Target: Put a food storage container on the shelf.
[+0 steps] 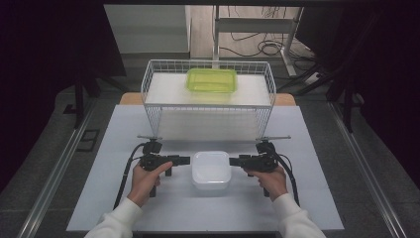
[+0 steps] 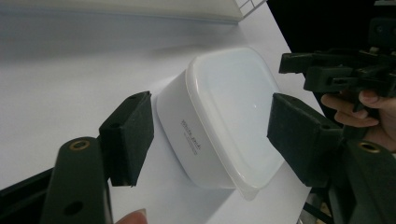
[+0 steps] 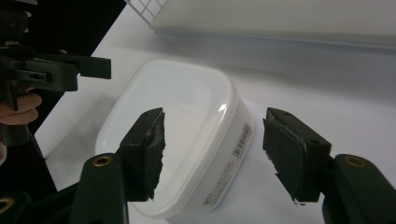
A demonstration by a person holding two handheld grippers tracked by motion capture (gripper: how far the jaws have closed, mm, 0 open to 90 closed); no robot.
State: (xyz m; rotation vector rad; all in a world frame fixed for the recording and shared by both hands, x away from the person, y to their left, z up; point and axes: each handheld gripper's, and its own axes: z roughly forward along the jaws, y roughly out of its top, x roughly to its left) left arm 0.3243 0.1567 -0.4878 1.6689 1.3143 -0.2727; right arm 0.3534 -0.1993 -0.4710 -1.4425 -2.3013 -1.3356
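White table, dark room: two grippers flank a tub.

On the table (image 1: 124, 198) a lidded white tub (image 1: 211, 170) sits at the middle, in front of a wire basket (image 1: 157, 114) that holds a green box (image 1: 211, 80). Left gripper (image 1: 185, 160) points at the tub's left side, right gripper (image 1: 234, 161) at its right. Both pairs of jaws stand open, pads clear of the tub, nothing gripped; the tub's edge lies between each pair.

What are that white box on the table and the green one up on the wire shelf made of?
White box: looks like smooth, glossy plastic; its lid shows a light glint, and a printed label runs along its side. Green box: probably translucent plastic, since light glows through it. Wire shelf: thin white-coated wire grid, likely metal.
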